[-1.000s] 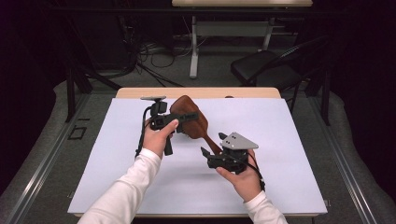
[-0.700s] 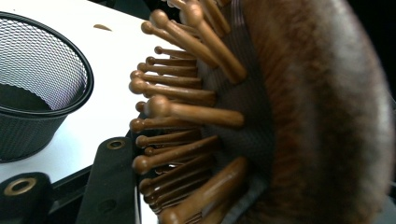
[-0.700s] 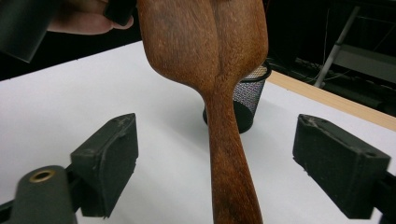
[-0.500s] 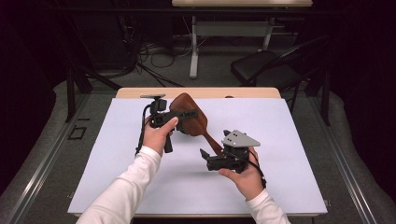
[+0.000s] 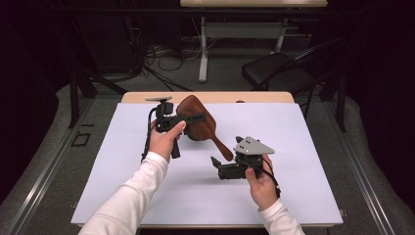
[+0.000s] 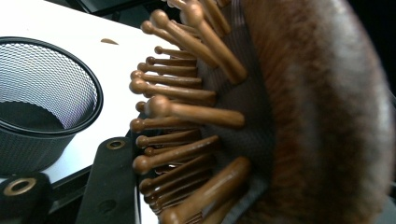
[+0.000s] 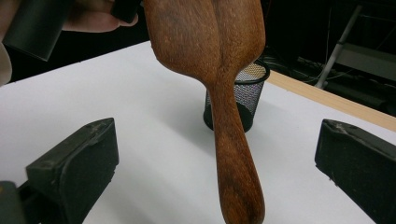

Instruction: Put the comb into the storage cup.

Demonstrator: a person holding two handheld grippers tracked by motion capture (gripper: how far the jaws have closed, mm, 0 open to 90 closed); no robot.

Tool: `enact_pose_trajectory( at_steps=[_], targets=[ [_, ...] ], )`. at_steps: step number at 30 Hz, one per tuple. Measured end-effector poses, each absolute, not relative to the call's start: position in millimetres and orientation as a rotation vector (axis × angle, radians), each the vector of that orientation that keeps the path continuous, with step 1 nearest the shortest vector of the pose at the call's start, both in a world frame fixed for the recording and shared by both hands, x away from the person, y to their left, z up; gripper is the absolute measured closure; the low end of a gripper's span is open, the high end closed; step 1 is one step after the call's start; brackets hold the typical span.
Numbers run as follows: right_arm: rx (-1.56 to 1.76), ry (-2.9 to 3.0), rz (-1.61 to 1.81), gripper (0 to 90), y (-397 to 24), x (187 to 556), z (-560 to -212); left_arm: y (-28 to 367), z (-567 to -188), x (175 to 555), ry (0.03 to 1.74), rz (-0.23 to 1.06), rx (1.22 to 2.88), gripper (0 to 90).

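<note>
A brown wooden hairbrush (image 5: 194,108) hangs above the white table, its handle (image 5: 221,145) slanting down to the right. My left gripper (image 5: 196,118) is shut on the brush head. In the left gripper view the wooden bristles (image 6: 187,112) stick out beside one black finger (image 6: 110,186). My right gripper (image 5: 217,164) sits low at the handle's tip with its jaws just opened wide. In the right gripper view the handle (image 7: 233,154) stands between the two pads (image 7: 77,161), touching neither.
A black mesh cup (image 7: 251,91) stands on the white table cover (image 5: 122,171) behind the brush, and its rim (image 6: 56,88) is also close in the left gripper view. The table's wooden far edge (image 5: 254,97) and a dark chair (image 5: 279,73) lie beyond.
The right gripper's jaws have spread apart from the brush handle. Both hands and the brush stay where they were.
</note>
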State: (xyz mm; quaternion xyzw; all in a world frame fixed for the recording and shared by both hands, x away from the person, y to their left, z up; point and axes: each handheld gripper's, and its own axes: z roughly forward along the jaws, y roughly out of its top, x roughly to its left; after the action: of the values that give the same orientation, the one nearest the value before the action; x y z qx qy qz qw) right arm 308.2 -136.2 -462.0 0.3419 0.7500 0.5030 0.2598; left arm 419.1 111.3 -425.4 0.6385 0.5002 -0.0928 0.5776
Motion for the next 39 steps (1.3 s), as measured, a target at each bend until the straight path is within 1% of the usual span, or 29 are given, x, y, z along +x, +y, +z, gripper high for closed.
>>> enact_pose_trajectory(
  at_steps=[22, 39],
  targets=[
    [1.009, 1.996, 1.370, 0.0, -145.8, 311.7, -460.6, 111.1, -411.7, 418.1, 1.141, -0.103, 1.485, 49.0],
    [1.025, 1.998, 1.373, 0.0, -150.9, 312.1, -458.9, 119.1, -390.1, 430.4, 1.186, -0.035, 1.465, 48.9]
  ],
)
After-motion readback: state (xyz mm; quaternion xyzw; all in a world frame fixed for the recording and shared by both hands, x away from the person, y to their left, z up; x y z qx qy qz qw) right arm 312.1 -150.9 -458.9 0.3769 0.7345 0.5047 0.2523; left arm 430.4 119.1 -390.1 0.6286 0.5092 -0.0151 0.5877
